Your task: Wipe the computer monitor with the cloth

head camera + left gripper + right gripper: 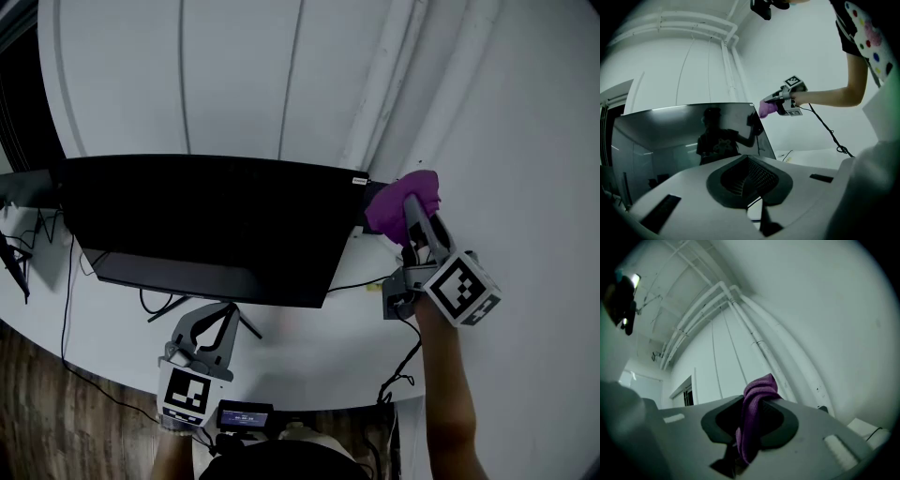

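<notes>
One monitor point(206, 225) stands on the white table point(309, 361), its dark screen facing the person. One purple cloth point(405, 199) is at the monitor's 2 o'clock corner in the head view. It is pinched in the right hand-held gripper point(412, 214), whose jaws are clamped on it. In the right gripper view, a bunched fold of cloth stands out past the jaw tips and the rest hangs back between them. That grip seems chosen so that soft fabric, not the hard jaws, meets the glass. The cloth lies against or just beside the screen's right edge; actual contact cannot be confirmed. By this placement, a wipe is either beginning at that corner or running off it.

The left hand-held gripper point(225, 319) waits at the monitor's 6 o'clock, low over the table and near the stand. Its jaws are brought together on nothing. It probably hangs there to keep out of the wiping path, and it could steady the monitor if the screen rocks.

There are two hand-held grippers, one cloth and one monitor. Thin dark cables point(66, 281) trail over the table at 7 o'clock and 4 o'clock, too tangled to count.
</notes>
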Tool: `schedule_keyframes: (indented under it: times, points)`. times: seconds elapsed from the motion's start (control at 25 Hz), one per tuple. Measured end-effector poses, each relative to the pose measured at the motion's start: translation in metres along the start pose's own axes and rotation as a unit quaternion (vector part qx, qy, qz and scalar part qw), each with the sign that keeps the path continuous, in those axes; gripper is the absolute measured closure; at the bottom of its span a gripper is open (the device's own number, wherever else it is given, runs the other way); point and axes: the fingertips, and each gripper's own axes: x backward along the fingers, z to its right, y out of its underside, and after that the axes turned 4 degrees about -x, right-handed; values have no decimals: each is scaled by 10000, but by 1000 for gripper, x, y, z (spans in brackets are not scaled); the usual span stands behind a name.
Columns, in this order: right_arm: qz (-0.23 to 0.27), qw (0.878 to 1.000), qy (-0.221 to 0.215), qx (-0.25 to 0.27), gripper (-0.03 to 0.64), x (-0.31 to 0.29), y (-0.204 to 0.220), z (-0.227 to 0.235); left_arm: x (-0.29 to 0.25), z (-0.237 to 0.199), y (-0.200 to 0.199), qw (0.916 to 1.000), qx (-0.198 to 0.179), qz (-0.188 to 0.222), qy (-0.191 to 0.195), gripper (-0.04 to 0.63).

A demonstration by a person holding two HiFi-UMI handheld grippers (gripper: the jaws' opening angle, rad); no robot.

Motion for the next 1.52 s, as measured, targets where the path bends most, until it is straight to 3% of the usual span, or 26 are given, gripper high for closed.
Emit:
schedule_keyframes:
  times: [0.48, 1.0, 1.52]
  points:
    - [-658, 9924, -244, 1013, 541, 59, 108, -21, 17, 0, 5, 10000, 56, -7, -71, 589]
    - [-1341, 9643, -733, 2163, 540, 98, 197, -56, 34, 7, 12, 9998, 165, 7, -65, 591]
    - [-1782, 9567, -576, 2227, 540, 125, 234, -50, 41, 15, 21, 9999, 110, -71, 30, 591]
